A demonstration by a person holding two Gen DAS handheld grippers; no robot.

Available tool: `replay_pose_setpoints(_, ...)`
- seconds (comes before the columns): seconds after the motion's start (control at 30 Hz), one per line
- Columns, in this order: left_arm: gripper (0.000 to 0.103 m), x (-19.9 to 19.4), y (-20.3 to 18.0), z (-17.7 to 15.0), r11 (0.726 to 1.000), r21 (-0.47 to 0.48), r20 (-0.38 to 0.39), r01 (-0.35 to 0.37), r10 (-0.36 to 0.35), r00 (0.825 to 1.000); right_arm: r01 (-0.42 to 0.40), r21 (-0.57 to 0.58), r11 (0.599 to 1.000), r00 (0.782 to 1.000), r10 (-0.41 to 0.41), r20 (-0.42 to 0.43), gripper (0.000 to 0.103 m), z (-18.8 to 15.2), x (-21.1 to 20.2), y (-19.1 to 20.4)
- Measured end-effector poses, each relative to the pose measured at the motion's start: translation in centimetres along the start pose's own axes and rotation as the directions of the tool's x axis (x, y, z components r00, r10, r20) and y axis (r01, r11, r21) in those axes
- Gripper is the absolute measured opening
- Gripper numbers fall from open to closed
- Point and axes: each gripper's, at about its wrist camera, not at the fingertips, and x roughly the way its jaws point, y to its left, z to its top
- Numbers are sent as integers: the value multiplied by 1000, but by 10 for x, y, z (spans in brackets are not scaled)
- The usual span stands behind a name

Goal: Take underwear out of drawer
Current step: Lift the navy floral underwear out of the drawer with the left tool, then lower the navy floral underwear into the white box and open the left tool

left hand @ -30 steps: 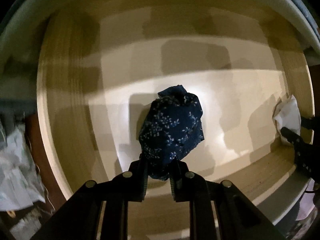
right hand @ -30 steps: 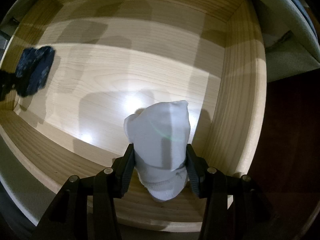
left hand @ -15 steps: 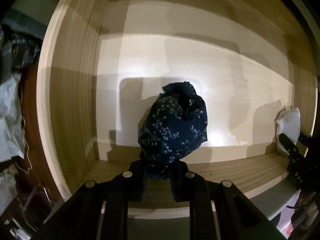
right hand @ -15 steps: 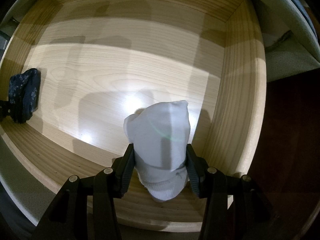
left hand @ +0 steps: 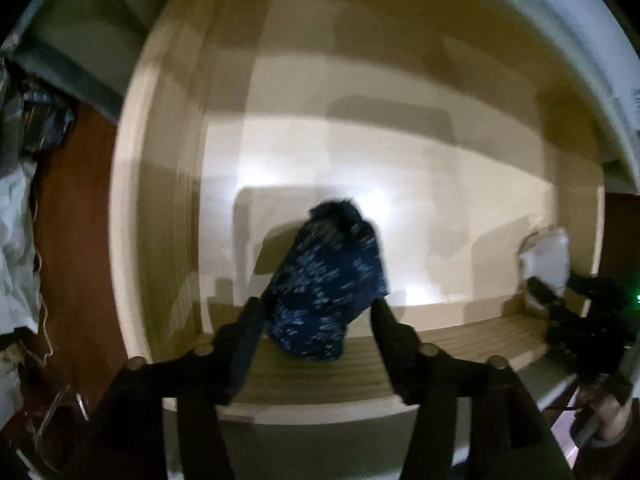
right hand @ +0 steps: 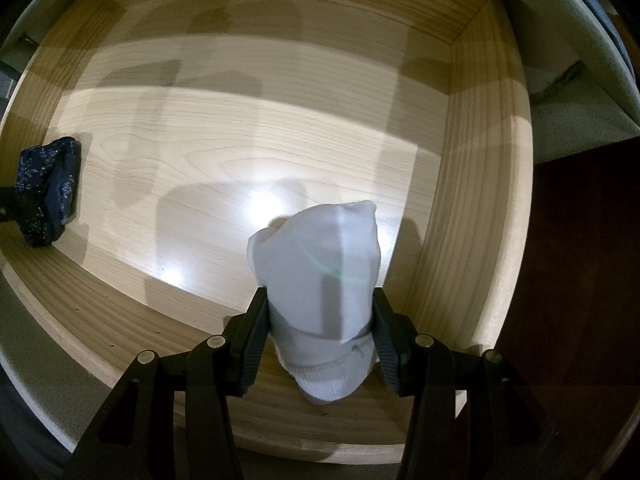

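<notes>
A light wooden drawer [left hand: 160,200] lies below both grippers, which point down into it. A navy patterned underwear bundle [left hand: 328,276] sits between the fingers of my left gripper [left hand: 316,304], above the drawer's front wall. The left jaws are opening, and there is a gap between the right finger and the cloth. My right gripper [right hand: 320,300] is shut on a white rolled underwear bundle [right hand: 320,280] near the drawer's right wall [right hand: 472,200]. The right wrist view shows the navy bundle [right hand: 44,192] at the far left. In the left wrist view the white bundle [left hand: 548,256] is at the far right.
Outside the drawer's left wall there is dark brown floor [left hand: 72,240] with crumpled pale material [left hand: 16,248] on it. A grey-green cabinet frame [right hand: 580,112] surrounds the drawer. A person's hand [left hand: 612,412] holds the right gripper at the lower right.
The left jaws, shut on the navy bundle before, now stand wide apart around it. The left hand has drifted toward the drawer's front wall. The right gripper and white bundle have not moved.
</notes>
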Motion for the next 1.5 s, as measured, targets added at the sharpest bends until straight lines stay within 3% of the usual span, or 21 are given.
replay_pose_setpoints(0.13,66,-9,-11,13,1000,16,36,5,-6,999,0,2,1000,1000,0,0,46,0,0,0)
replay_pose_setpoints(0.3,66,13,-21,46,998,29,-16,-47,47,999,1,0,1000,1000,-1,-1,46,0,0,0)
replay_pose_setpoints(0.6,66,45,-31,55,999,-16,-54,-46,45,998,3,-2,1000,1000,-3,-3,47,0,1,0)
replay_pose_setpoints(0.63,65,46,-31,56,999,-22,-56,-44,42,998,3,-2,1000,1000,-3,-3,47,0,1,0)
replay_pose_setpoints(0.7,45,47,-28,55,999,-31,-61,-18,16,998,3,-2,1000,1000,-3,-3,47,0,1,0)
replay_pose_setpoints(0.93,27,46,-29,54,998,-48,-55,28,-30,998,3,-2,1000,1000,-3,-4,47,0,0,0)
replay_pose_setpoints(1.2,25,19,-32,47,999,-40,4,33,-33,999,5,-2,1000,1000,-5,-4,47,0,-1,0)
replay_pose_setpoints(1.5,25,-36,-42,32,999,36,95,35,-38,995,7,-3,1000,1000,-7,-5,47,-1,-1,0)
